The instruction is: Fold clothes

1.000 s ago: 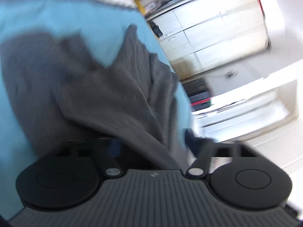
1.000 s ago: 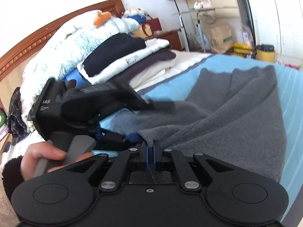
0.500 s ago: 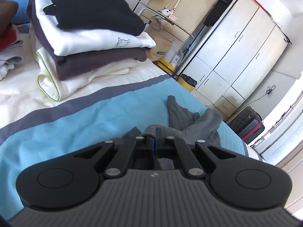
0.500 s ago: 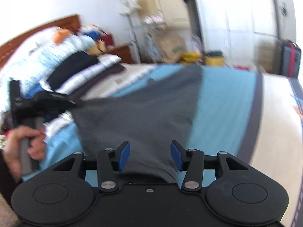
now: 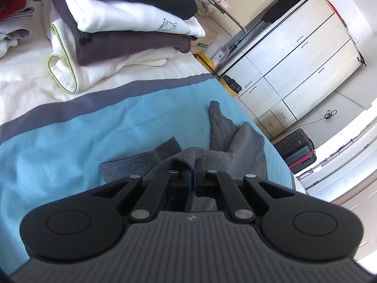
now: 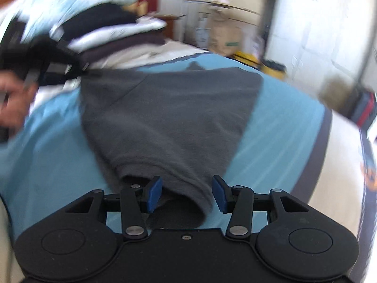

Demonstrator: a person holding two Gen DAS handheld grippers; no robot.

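A dark grey garment [image 6: 169,118] lies spread on the blue part of the bedspread [image 6: 278,132]. My left gripper [image 5: 193,172] is shut on a bunched corner of the grey garment [image 5: 238,141] and holds it low over the bed; it also shows at the far left of the right wrist view [image 6: 84,70], gripping the garment's far corner. My right gripper [image 6: 186,193] is open, its blue pads [image 6: 153,194] either side of the garment's near folded edge, not clamping it. The right wrist view is motion-blurred.
A stack of folded clothes [image 5: 122,23], black, white, brown and cream, sits on the white part of the bed. Wardrobes [image 5: 294,54], a clothes rack, a yellow bin and a dark suitcase [image 5: 297,151] stand beyond the bed's edge.
My right gripper opened and let go of the garment. My left gripper shut on its corner and pulled it out, so the garment went from bunched to spread flat.
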